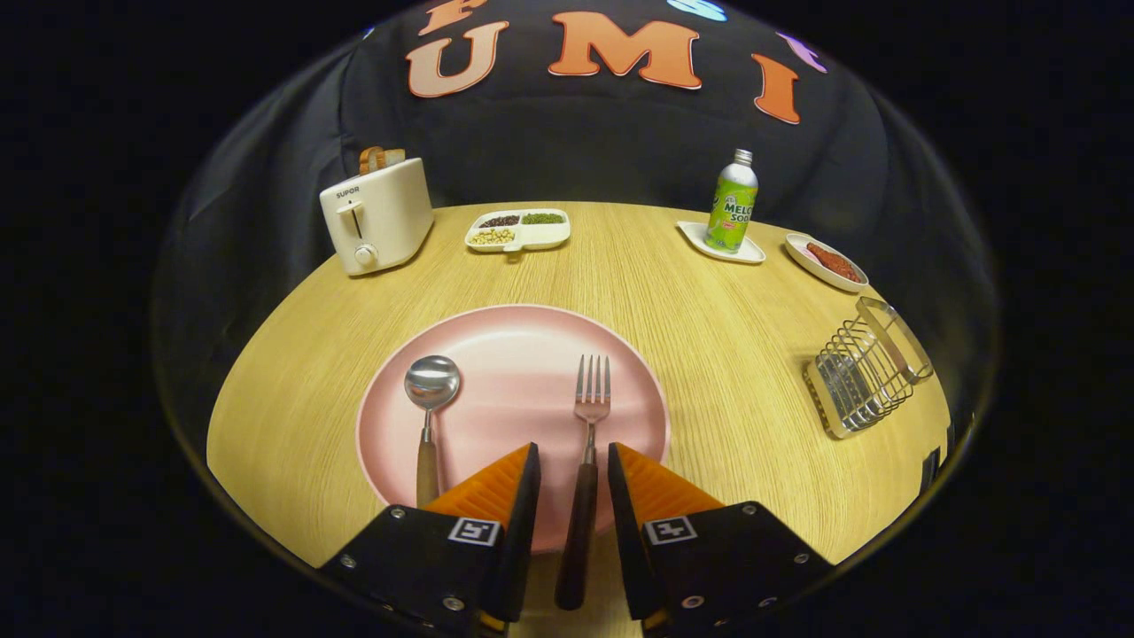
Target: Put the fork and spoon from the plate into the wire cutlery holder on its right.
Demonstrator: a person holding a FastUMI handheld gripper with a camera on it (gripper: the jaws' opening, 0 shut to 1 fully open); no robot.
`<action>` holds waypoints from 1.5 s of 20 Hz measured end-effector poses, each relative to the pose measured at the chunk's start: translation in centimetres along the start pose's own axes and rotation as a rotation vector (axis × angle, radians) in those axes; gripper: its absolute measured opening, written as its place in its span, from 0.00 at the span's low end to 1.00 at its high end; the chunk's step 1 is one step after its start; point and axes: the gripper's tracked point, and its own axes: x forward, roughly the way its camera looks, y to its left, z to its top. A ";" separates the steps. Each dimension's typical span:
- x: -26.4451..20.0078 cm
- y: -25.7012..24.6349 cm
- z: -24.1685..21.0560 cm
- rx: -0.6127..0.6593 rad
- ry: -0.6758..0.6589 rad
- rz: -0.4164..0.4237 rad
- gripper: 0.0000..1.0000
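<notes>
The gripper [573, 461] stood open over the near rim of the pink plate [514, 341], its two fingers spread with the fork [583, 470] lying straight down the gap between them. Neither finger appeared to touch the dark wooden handle; there was a sliver of space on each side. The fork's steel tines pointed away, just beyond the fingertips, resting on the plate, while the handle ran back over the rim toward the gripper's body.

I judged the fork light and stiff, with a slim, rounded handle that could roll or tilt if pinched off centre. The wood looked a better hold than the polished neck, which seemed likely to slip. Taking it about mid-handle, where the fingers already flanked it, looked sensible.

The spoon [429, 416] lay to the left of the fingers, parallel to the fork, bowl on the plate and wooden handle toward the near rim. It would likely handle the same way.

The wire cutlery holder [864, 368] stood well apart on the bench [709, 310], off to the right of the plate. Farther back were a toaster [376, 217], a divided snack tray [518, 230], a soda bottle [733, 204] on a small dish and an oval dish [826, 261].
</notes>
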 end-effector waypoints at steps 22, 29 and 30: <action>-8.0 -11.6 6.6 0.064 0.062 0.031 0.01; -10.6 -19.7 7.2 -0.011 0.147 -0.044 0.01; -10.9 -20.4 7.1 -0.021 0.170 -0.043 0.01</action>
